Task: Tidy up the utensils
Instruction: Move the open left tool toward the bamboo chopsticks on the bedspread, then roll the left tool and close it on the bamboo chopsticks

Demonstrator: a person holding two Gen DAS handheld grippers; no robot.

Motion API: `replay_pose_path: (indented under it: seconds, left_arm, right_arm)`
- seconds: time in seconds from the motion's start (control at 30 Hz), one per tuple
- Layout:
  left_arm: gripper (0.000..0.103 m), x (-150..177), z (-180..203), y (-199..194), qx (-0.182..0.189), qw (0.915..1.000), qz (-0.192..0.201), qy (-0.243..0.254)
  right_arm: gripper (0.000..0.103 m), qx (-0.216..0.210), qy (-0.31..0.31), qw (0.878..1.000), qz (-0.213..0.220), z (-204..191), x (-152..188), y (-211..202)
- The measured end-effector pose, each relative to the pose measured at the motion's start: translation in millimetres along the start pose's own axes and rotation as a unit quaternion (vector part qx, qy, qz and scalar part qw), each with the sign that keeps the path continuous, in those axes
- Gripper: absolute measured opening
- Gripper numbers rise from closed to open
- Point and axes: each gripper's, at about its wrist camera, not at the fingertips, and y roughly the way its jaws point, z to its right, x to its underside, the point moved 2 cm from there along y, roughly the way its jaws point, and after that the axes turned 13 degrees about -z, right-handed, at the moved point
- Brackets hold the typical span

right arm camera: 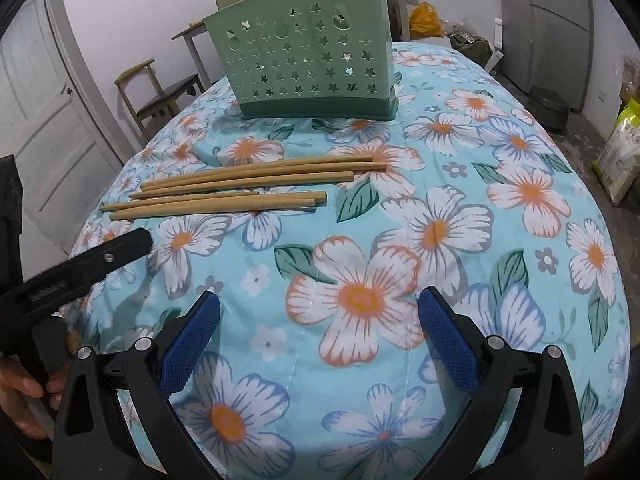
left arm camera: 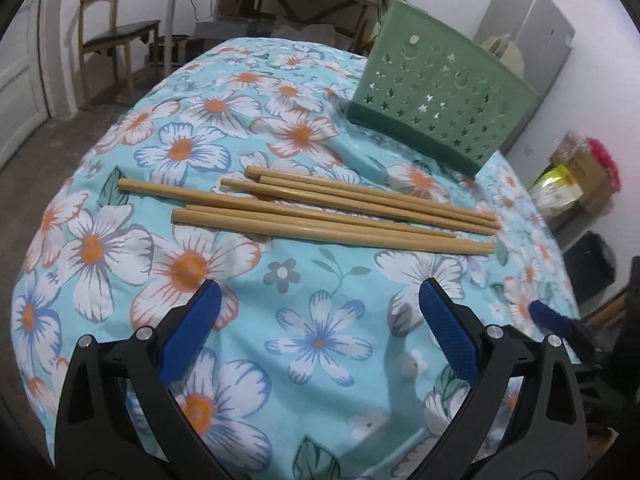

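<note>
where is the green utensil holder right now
The green utensil holder stands upright on the floral tablecloth, beyond the chopsticks: upper right in the left wrist view, top centre in the right wrist view, apart from them.

I see bare cloth (right arm camera: 304, 232) all the way up to the chopsticks (right arm camera: 240, 188); past them only the green holder (right arm camera: 316, 64) blocks my way.
</note>
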Motion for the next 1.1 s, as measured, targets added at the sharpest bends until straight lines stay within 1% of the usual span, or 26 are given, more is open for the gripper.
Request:
replay_pose_path:
  seconds: [0.1,0.2,0.27,0.43,0.47,0.53,0.6,0.63,0.67,0.77,0.83,0.9,0.93,1.0,1.07,1.1]
  left_arm:
    - [0.095,-2,-11,-3,0.05,0.9986,0.003,-0.014]
    - [0.095,-3,-21,-5,0.094,0.9952,0.015,-0.024]
    - [0.095,-4,-26,-6,0.115,0.9926,0.024,-0.031]
    - [0.095,-7,-32,-9,0.149,0.9864,0.04,-0.057]
    - [0.095,-8,-36,-10,0.161,0.9838,0.043,-0.067]
    - [0.09,-10,-43,-12,0.181,0.9785,0.049,-0.085]
    - [0.075,-14,-53,-10,0.196,0.9731,0.05,-0.111]
    - [0.071,-15,-58,-8,0.2,0.9707,0.047,-0.124]
    - [0.062,-17,-62,-6,0.203,0.9683,0.046,-0.137]
    - [0.057,-21,-70,-3,0.232,0.9565,0.049,-0.17]
    - [0.05,-21,-74,-1,0.235,0.9526,0.051,-0.186]
    - [0.038,-20,-77,1,0.231,0.951,0.052,-0.199]
    - [0.035,-19,-80,1,0.231,0.9501,0.053,-0.203]
    - [0.02,-17,-85,4,0.233,0.9472,0.05,-0.215]
    - [0.011,-17,-89,8,0.237,0.9441,0.042,-0.225]
    - [0.008,-16,-93,9,0.244,0.9408,0.038,-0.232]
  right_arm:
    - [0.097,0.004,0.001,1.0,0.002,0,0,1]
    - [0.097,0.012,0.007,1.0,0.006,0,0,2]
    - [0.097,0.023,0.012,1.0,0.007,-3,-3,4]
    - [0.097,0.057,0.043,0.997,0.009,-9,-8,9]
    - [0.098,0.063,0.045,0.997,0.008,-10,-9,10]
    - [0.098,0.072,0.05,0.996,0.008,-11,-11,12]
    - [0.098,0.077,0.056,0.995,0.006,-11,-12,13]
    - [0.098,0.078,0.059,0.995,0.004,-11,-12,12]
    - [0.098,0.078,0.063,0.995,0.001,-11,-13,12]
    - [0.098,0.072,0.074,0.995,-0.005,-9,-15,12]
    - [0.098,0.07,0.079,0.994,-0.007,-8,-15,11]
    - [0.098,0.07,0.08,0.994,-0.007,-8,-16,12]
    - [0.098,0.071,0.079,0.994,-0.005,-8,-15,12]
    - [0.098,0.076,0.074,0.994,0.0,-10,-14,13]
    - [0.098,0.078,0.07,0.994,0.004,-11,-13,13]
    - [0.098,0.078,0.07,0.994,0.005,-11,-13,13]
